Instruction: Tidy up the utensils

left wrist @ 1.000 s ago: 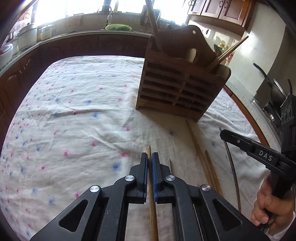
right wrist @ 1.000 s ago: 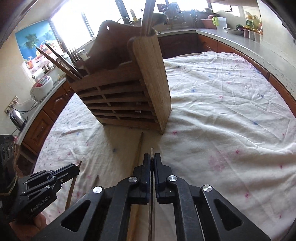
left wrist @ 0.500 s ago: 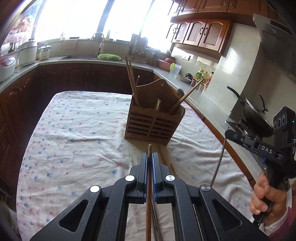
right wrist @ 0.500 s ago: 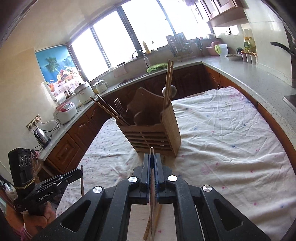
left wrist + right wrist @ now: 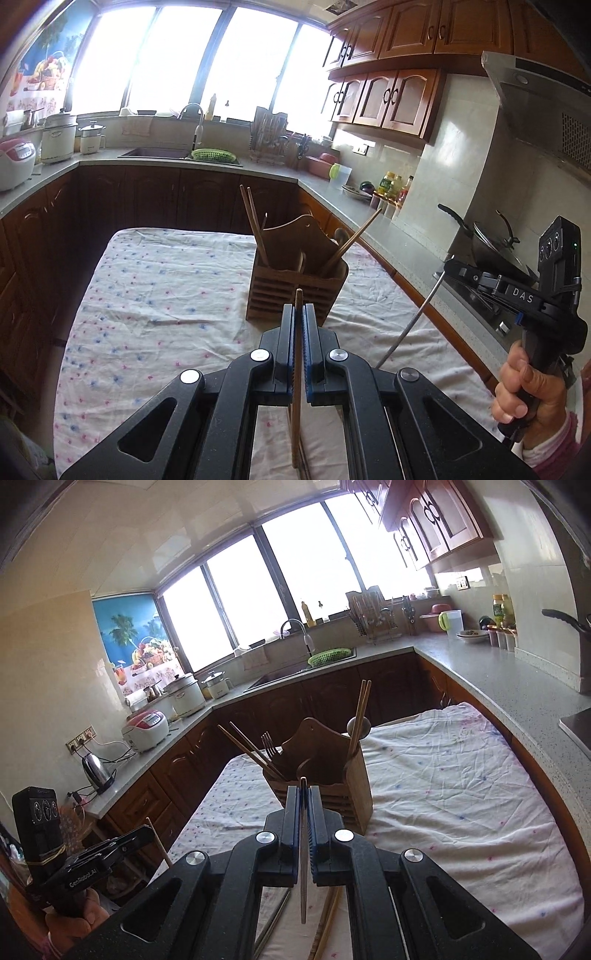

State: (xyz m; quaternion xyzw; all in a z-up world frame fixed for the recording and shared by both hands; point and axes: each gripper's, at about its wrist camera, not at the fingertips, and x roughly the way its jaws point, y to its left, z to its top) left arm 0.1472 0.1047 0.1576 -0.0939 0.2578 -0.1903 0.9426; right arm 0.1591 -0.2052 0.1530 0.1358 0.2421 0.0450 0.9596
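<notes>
Two grippers are in view, each clamped on a single utensil and held above the table.

Left gripper (image 5: 299, 321): jaws pressed together on a wooden chopstick (image 5: 296, 387), which runs up the lower centre of the left wrist view; its tip shows just past the fingertips and its rear end hangs below the jaws.

Right gripper (image 5: 303, 801): jaws closed on a thin metal chopstick (image 5: 303, 878), which sits at lower centre of the right wrist view. In the left wrist view the same gripper appears at the right edge, gripped by a hand (image 5: 532, 387), with the metal rod slanting down to the left.

Wooden utensil holder (image 5: 295, 280): stands upright on the floral tablecloth (image 5: 166, 295), at mid-frame in both views, directly beyond the fingertips. Its compartments hold pairs of wooden chopsticks leaning outward at either side; a fork (image 5: 269, 744) and a rounded spoon end (image 5: 357, 726) also stand in it. Exact compartment assignment cannot be determined.

Remaining items on the cloth: at the bottom of the right wrist view, partly hidden behind the gripper body, lie loose wooden chopsticks (image 5: 327, 923) and a flat metal piece (image 5: 275, 919), near one another. Contact between them cannot be confirmed.
</notes>
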